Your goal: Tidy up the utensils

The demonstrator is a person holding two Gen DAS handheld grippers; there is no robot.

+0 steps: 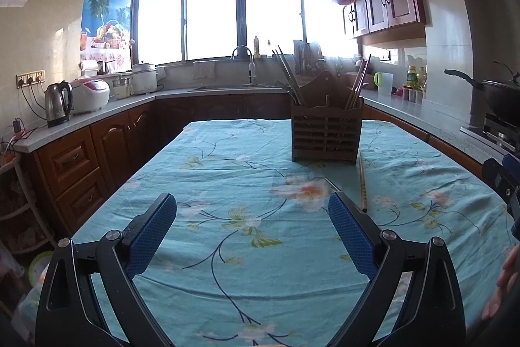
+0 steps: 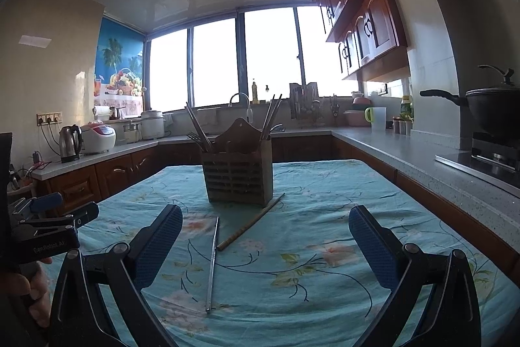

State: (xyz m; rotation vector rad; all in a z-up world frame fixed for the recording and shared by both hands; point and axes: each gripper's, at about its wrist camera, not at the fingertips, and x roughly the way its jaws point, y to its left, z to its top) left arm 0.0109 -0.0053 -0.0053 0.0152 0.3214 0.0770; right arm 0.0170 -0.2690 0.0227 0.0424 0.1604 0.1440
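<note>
1. The left gripper (image 1: pixel 252 207) hovers low over the bench (image 1: pixel 227 265), which is covered with a turquoise floral cloth; its jaws are spread wide and carry nothing.
2. The right gripper (image 2: pixel 265 218) is likewise released, its blue-padded fingers (image 2: pixel 373 244) well apart with only cloth between them.
3. A wooden utensil holder (image 2: pixel 239 176) stands upright near the far end of the bench. Its slatted front faces both cameras.
4. Metal chopsticks (image 2: pixel 198 126) lean out of the holder's left compartment, with what looks like a fork beside them, though backlight from the window makes that hard to confirm. More chopsticks (image 2: pixel 272 116) stand in the right compartment.
5. A bamboo chopstick (image 2: pixel 250 221) lies flat on the cloth, its far end near the holder's front right corner, running diagonally toward the right gripper.
6. A metal chopstick (image 2: pixel 213 262) lies just beside it, nearly along the right wrist view's line of sight, close to that gripper's left finger. The two loose chopsticks sit apart, converging toward their far ends.
7. In the left wrist view the bamboo chopstick (image 1: pixel 361 182) lies just beyond the right-hand finger, and the metal one is mostly hidden behind that finger.
8. A person's hand (image 2: pixel 31 291) grips the left gripper's handle at the left edge of the right wrist view.
</note>
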